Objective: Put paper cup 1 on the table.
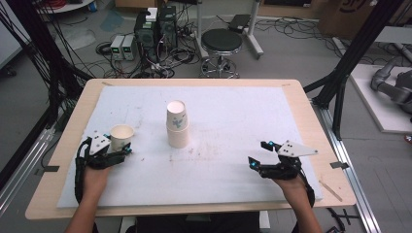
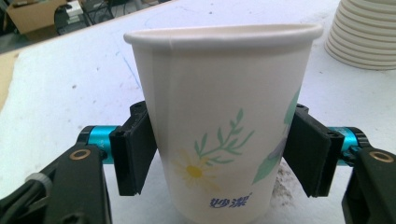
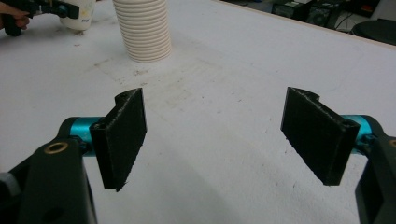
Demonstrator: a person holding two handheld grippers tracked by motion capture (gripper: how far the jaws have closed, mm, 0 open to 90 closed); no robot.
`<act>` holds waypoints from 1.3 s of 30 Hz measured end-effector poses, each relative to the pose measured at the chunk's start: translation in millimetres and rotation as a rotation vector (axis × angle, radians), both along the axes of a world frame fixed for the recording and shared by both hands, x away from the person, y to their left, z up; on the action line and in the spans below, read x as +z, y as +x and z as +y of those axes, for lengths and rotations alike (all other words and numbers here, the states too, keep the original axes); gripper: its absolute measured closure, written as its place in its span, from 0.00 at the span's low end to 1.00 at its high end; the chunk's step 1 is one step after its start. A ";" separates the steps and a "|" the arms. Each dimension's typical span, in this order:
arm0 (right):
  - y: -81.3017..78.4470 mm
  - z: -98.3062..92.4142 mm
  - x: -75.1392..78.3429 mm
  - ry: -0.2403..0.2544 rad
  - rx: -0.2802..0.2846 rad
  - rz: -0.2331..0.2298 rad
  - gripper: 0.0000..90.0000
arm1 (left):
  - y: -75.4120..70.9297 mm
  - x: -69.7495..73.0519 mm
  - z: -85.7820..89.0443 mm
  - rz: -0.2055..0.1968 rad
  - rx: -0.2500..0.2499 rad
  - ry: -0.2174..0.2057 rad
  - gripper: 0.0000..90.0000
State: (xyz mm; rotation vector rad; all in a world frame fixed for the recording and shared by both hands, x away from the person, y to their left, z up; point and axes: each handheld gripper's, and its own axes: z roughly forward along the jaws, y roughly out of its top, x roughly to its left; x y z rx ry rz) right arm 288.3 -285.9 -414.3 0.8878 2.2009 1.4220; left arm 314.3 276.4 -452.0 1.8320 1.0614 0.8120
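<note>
A single white paper cup (image 1: 121,136) with a flower print stands upright on the white mat at the left. My left gripper (image 1: 119,144) is shut on it. In the left gripper view the two black pads (image 2: 135,154) press the lower sides of the paper cup (image 2: 219,93). A tall stack of nested paper cups (image 1: 177,124) stands at the mat's middle, also seen as the stack (image 2: 364,37) and the stack (image 3: 144,30). My right gripper (image 1: 257,154) rests low at the right, open, its pads (image 3: 123,135) wide apart over bare mat.
The white mat (image 1: 233,121) covers a wooden table (image 1: 311,126). Beyond the far edge are a black stool (image 1: 221,43), computer boxes (image 1: 155,29) and loose cables on the floor. A black frame post (image 1: 357,43) rises at the right.
</note>
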 end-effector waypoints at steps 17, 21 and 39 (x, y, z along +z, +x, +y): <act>1.0 3.1 1.1 -0.015 0.020 0.008 0.25 | -10.7 0.0 7.7 0.095 0.043 -0.047 0.32; 1.5 2.6 1.4 -0.016 0.023 0.001 0.25 | -11.9 0.3 9.0 0.086 0.055 -0.057 0.26; 2.2 2.3 1.2 -0.018 0.032 0.006 0.25 | -41.2 34.0 27.9 -0.142 0.052 -0.209 0.14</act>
